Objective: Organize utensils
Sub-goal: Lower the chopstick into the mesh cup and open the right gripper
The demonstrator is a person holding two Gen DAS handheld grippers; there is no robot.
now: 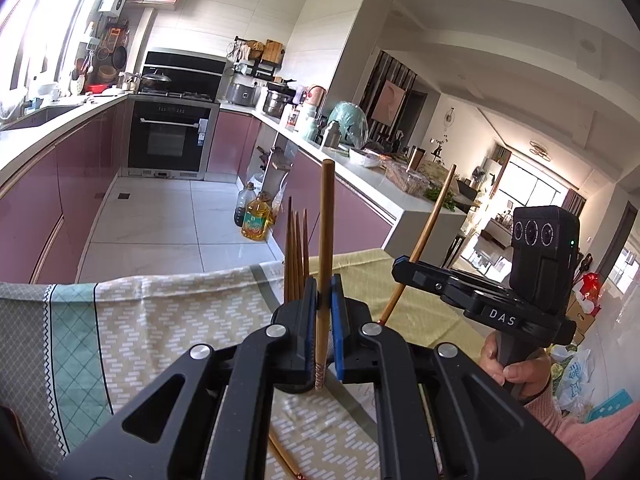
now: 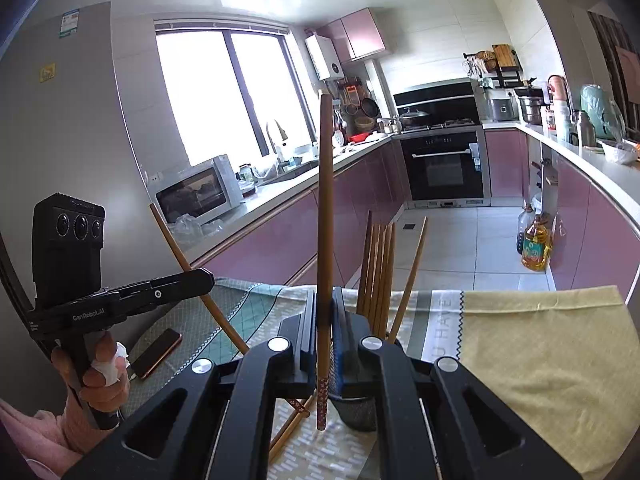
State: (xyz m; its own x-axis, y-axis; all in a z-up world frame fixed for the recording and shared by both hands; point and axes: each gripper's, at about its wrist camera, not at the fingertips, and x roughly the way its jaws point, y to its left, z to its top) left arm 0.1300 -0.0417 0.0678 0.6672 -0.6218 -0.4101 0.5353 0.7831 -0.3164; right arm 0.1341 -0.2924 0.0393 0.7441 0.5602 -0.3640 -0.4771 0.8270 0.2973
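Note:
My left gripper (image 1: 323, 294) is shut on a brown chopstick (image 1: 325, 248) that stands upright between its blue pads. My right gripper (image 2: 325, 308) is shut on another brown chopstick (image 2: 325, 216), also upright, its patterned end pointing down. Several chopsticks (image 2: 378, 268) stand in a dark mesh holder (image 2: 358, 414) just behind the right gripper; they also show in the left wrist view (image 1: 297, 252). The right gripper (image 1: 404, 270) appears in the left wrist view with its chopstick (image 1: 432, 220). The left gripper (image 2: 200, 280) appears in the right wrist view with its chopstick (image 2: 188, 264).
A patterned cloth (image 1: 160, 320) covers the table. Loose chopsticks (image 2: 290, 432) lie on the cloth (image 2: 540, 360) under the grippers. A phone (image 2: 157, 354) lies at the left. Beyond the table edge are kitchen counters, an oven (image 1: 170, 136) and oil bottles (image 1: 256, 220) on the floor.

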